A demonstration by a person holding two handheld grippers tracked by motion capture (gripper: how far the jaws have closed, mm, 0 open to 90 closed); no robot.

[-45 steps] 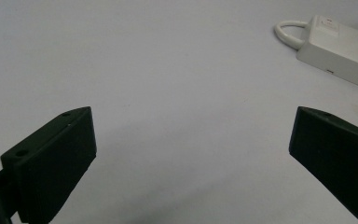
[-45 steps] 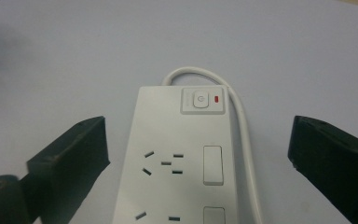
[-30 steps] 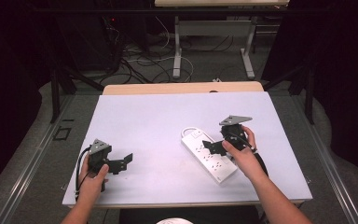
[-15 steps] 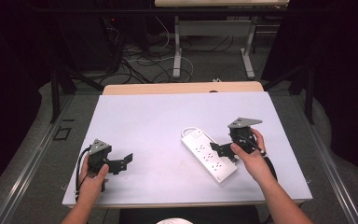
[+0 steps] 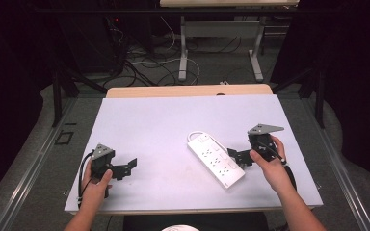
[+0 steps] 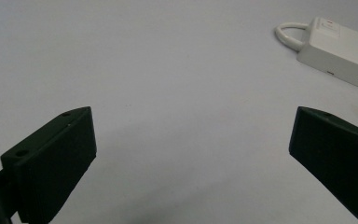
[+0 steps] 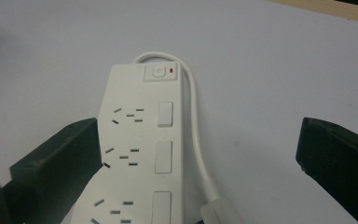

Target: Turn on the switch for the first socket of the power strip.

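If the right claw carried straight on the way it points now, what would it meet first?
Most likely the white power strip. The right claw is open and aimed along it; the strip's near end already lies between the jaws, beside one jaw, with its cord alongside. Whether that jaw already touches it is unclear.

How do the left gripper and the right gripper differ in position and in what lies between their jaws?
The left gripper sits apart from the power strip, over bare table; the right gripper is right beside it. Between the left jaws lies bare table; the strip lies between the right jaws. Both are open.
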